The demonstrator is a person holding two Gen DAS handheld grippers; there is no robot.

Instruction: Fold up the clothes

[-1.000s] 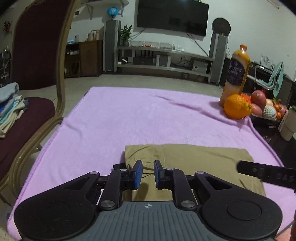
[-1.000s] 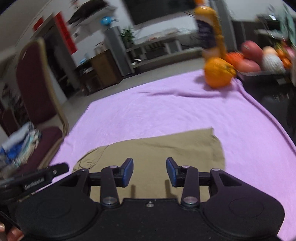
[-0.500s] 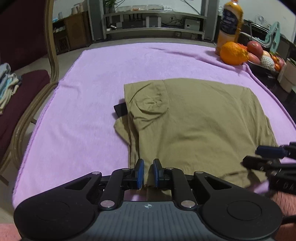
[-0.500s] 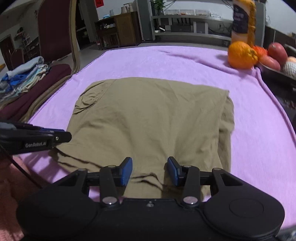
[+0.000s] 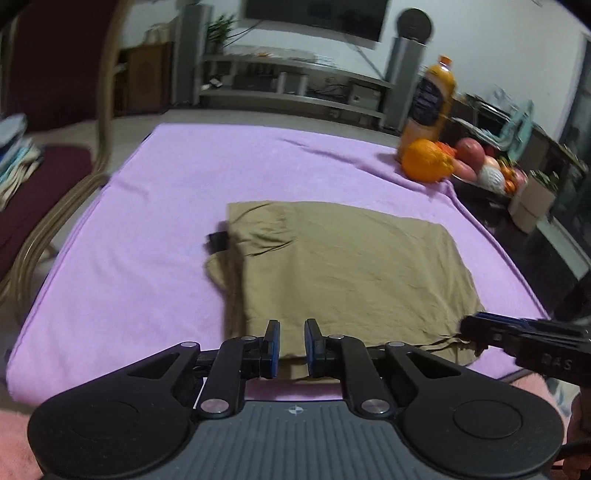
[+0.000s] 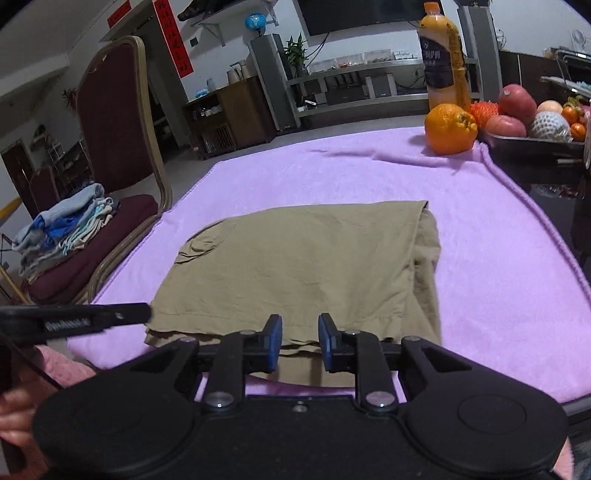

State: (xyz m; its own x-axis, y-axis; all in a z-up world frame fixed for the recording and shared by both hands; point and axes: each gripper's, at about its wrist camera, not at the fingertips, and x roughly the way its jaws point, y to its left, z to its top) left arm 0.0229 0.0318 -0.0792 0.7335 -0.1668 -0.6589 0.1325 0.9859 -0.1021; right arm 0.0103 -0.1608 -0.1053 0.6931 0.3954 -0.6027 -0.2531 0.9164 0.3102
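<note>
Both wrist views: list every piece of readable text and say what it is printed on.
"DAS": on the side of the right gripper, in the left wrist view.
Lettering on the side of the left gripper, in the right wrist view: blurred, unreadable.
Red banner on the far wall: dark characters, too small to read.
Small red sign on the wall: unreadable.
Dark label on the orange drink bottle: too small to read.
</note>
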